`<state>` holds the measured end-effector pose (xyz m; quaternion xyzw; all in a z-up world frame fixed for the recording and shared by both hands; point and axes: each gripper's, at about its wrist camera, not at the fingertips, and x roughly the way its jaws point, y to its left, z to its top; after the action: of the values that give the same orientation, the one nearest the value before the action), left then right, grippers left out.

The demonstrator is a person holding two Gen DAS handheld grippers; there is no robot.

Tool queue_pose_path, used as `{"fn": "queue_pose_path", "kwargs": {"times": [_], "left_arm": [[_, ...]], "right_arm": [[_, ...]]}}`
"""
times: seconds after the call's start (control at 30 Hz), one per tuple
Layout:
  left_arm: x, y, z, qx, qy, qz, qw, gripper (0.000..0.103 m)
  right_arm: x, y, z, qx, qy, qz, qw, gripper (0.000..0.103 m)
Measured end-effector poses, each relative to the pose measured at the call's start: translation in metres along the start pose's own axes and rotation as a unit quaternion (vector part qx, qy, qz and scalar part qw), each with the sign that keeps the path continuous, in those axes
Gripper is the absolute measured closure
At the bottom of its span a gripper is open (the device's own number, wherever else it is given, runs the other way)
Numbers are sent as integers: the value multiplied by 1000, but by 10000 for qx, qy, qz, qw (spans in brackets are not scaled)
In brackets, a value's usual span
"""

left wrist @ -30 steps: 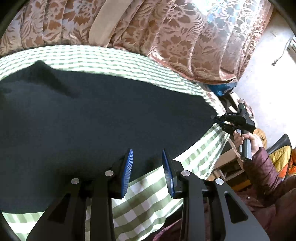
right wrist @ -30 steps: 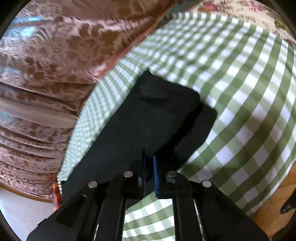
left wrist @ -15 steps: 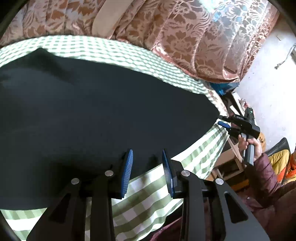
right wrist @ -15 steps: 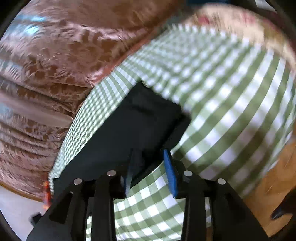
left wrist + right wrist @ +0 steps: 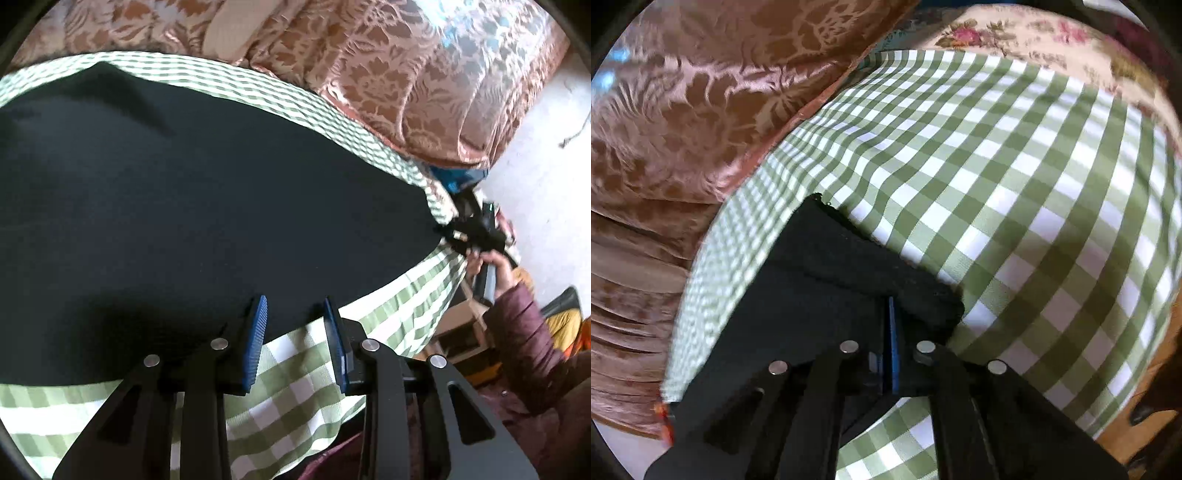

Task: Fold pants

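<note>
Checked cloth (image 5: pixel 1015 192): pants (image 5: pixel 192 206) flat, long axis toward right claw (image 5: pixel 889 325).

The right hand-held gripper (image 5: pixel 889 332), open half a second ago, has re-clamped the pants (image 5: pixel 812 295) edge.

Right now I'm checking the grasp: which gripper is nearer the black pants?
Right. The right gripper is shut on the black pants at their end; the left gripper is open, hovering at their near edge over the green checked cloth.
</note>
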<state>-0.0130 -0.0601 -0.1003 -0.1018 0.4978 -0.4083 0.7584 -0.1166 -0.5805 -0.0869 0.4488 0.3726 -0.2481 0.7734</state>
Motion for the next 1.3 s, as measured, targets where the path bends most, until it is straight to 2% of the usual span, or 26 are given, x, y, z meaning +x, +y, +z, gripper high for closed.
{"fn": "queue_pose_path", "kwargs": {"times": [0.03,0.1,0.17,0.2,0.23,0.3,0.37,0.43,0.53,0.6,0.7,0.83,0.93,0.97,1.13,1.2,1.23,1.3], "left_arm": [[-3,1,2,-44,-38,4,10000,72],[-10,-3,7,-20,-160,54,9999,72],[-26,1,11,-27,-442,194,9988,72],[-31,4,14,-68,-526,219,9984,72],[-39,10,17,-117,-687,329,9970,72],[-49,18,21,-129,-898,582,9942,72],[-57,31,24,-233,-1035,782,9913,72],[-62,40,24,-305,-1113,984,9884,72],[-69,54,22,-362,-1160,1290,9842,72],[-76,66,16,-442,-1169,1364,9827,72],[-82,78,9,-523,-1175,1454,9810,72],[-82,93,-2,-765,-1172,1320,9813,72],[-81,94,-4,-806,-1217,1250,9814,72],[-81,96,-4,-808,-1219,1226,9816,72],[-79,98,-3,-809,-1207,1129,9829,72],[-79,100,-4,-838,-1212,1105,9829,72],[-79,101,-5,-851,-1216,1109,9827,72],[-78,103,-8,-913,-1227,1136,9817,72]], "right_arm": [[-3,-2,0,-15,-26,70,10000,103],[-16,6,-3,-198,-211,44,9996,92],[-34,28,-9,-528,-579,-69,9969,58],[-43,45,-13,-758,-752,-58,9943,57],[-47,59,-17,-972,-742,97,9925,57],[-39,100,-27,-1506,-280,745,9854,57],[-25,142,-47,-2059,253,1306,9695,57],[-4,193,-78,-2580,953,1966,9411,57],[33,259,-124,-2818,2004,2834,8945,52],[60,308,-154,-2971,2546,3181,8636,51],[101,367,-187,-3076,3143,3378,8321,50],[144,421,-218,-3200,3532,3185,8194,51],[175,444,-231,-3311,3722,2897,8173,54],[183,452,-235,-3332,3815,2865,8133,58],[205,475,-260,-3502,4032,2798,7978,58],[208,483,-266,-3695,3861,2682,8015,79],[205,485,-264,-3754,3722,2670,8058,98],[203,482,-253,-3699,3366,2700,8228,99]]}}
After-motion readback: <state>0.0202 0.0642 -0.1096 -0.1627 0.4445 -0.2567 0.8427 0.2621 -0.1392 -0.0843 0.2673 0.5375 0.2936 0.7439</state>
